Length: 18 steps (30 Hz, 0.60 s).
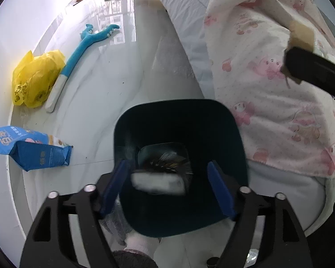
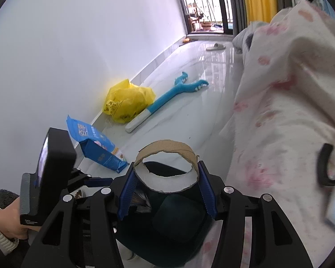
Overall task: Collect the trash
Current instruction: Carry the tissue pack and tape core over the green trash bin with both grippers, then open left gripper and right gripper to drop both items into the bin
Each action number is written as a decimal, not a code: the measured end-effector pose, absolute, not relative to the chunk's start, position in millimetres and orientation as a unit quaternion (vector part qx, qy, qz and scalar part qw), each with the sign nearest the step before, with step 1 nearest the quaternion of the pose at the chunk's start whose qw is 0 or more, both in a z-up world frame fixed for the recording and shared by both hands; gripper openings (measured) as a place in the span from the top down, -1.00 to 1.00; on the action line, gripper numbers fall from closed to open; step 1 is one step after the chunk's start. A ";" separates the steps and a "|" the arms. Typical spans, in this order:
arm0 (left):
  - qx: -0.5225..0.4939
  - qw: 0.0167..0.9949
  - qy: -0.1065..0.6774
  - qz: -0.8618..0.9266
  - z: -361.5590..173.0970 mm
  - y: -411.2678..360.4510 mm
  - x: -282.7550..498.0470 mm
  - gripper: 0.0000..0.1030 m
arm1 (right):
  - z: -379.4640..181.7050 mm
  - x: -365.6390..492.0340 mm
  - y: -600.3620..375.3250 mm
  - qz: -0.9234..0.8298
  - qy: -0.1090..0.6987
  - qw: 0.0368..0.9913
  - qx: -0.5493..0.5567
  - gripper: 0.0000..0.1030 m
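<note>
Two jaws: left gripper (image 1: 167,185) spread above bin (image 1: 234,138); right gripper (image 2: 166,189) clamping cardboard ring (image 2: 165,145).

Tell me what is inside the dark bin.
Inside the dark bin, a blurred white packet shows between the open left gripper fingers, over crinkled dark shiny trash. Whatever lies beneath is covered.

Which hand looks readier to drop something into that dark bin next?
The right gripper: it grips a cardboard tube just above the dark bin. The left gripper is open over the bin, with a blurred white piece between its fingers, apparently released.
</note>
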<state>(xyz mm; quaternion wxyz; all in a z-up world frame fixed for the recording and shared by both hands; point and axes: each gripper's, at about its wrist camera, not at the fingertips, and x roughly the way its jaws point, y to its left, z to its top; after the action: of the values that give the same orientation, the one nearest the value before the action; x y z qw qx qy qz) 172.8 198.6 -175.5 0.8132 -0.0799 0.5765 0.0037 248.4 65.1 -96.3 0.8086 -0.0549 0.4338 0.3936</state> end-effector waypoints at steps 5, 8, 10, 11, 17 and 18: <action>-0.075 0.824 0.561 0.018 -166.1 213.4 167.9 -0.59 | -117.6 251.3 82.7 0.391 0.464 0.793 -0.059 -0.05; -0.072 0.838 0.541 0.026 -153.0 222.0 163.0 -0.59 | -127.1 249.0 87.4 0.386 0.477 0.787 -0.064 -0.05; -0.072 0.846 0.528 0.029 -145.5 226.8 159.4 -0.59 | -133.8 250.4 93.0 0.383 0.485 0.783 -0.070 -0.05; -0.073 0.850 0.520 0.032 -141.3 229.8 157.1 -0.59 | -137.8 250.8 95.4 0.380 0.490 0.781 -0.073 -0.05; -0.074 0.874 0.478 0.042 -118.1 240.6 146.4 -0.53 | -168.6 249.0 112.2 0.371 0.526 0.759 -0.096 -0.05; -0.075 0.880 0.468 0.042 -112.7 242.8 144.9 -0.51 | -174.5 248.7 115.0 0.370 0.532 0.756 -0.100 -0.05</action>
<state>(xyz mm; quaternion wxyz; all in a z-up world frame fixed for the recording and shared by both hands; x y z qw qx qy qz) 144.9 242.8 -112.7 0.8796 -0.0748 0.4680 0.0421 248.7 115.0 -174.5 0.7556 -0.0997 0.5316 0.3696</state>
